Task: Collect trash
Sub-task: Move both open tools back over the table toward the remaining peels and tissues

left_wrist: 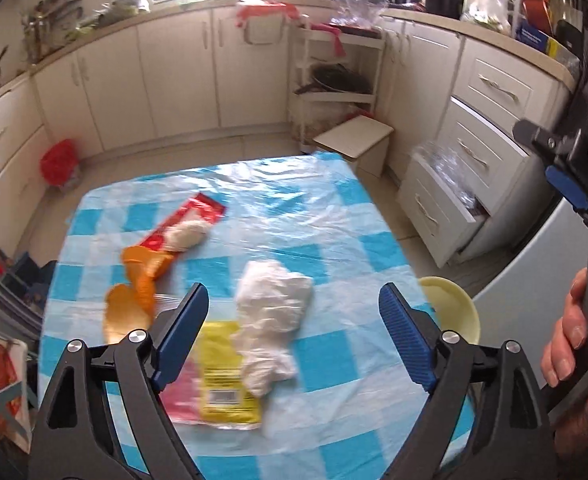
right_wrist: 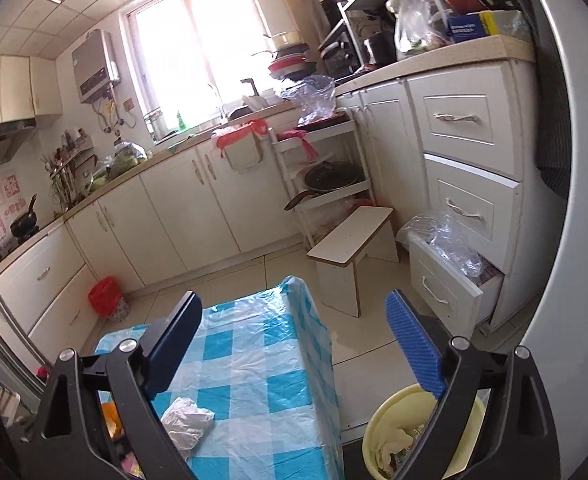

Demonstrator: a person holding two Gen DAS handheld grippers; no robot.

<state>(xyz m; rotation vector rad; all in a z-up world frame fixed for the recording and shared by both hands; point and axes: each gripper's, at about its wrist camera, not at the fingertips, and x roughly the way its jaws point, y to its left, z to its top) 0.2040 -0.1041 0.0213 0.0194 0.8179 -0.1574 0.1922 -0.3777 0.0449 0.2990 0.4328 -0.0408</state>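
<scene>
On the blue-and-white checked table (left_wrist: 334, 216) lie a crumpled white plastic bag (left_wrist: 271, 320), a yellow packet (left_wrist: 225, 380), orange peels (left_wrist: 133, 292), and a red wrapper (left_wrist: 185, 220) with a white wad on it. My left gripper (left_wrist: 294, 320) hovers open above the white bag and yellow packet, nothing between its jaws. My right gripper (right_wrist: 294, 332) is open and empty, held over the table's right edge. A pale yellow bin (right_wrist: 422, 432) with scraps inside stands on the floor right of the table; its rim (left_wrist: 454, 308) shows in the left wrist view. The white bag (right_wrist: 185, 424) also shows low in the right wrist view.
White cabinets run along the walls; a low drawer (right_wrist: 454, 280) with clear plastic in it stands pulled out. A small white stool (right_wrist: 354, 248) and a pan rack (right_wrist: 326, 184) are beyond the table. A red-lined bin (right_wrist: 107, 300) sits on the floor. A hand (left_wrist: 574, 340) holds the right gripper's handle.
</scene>
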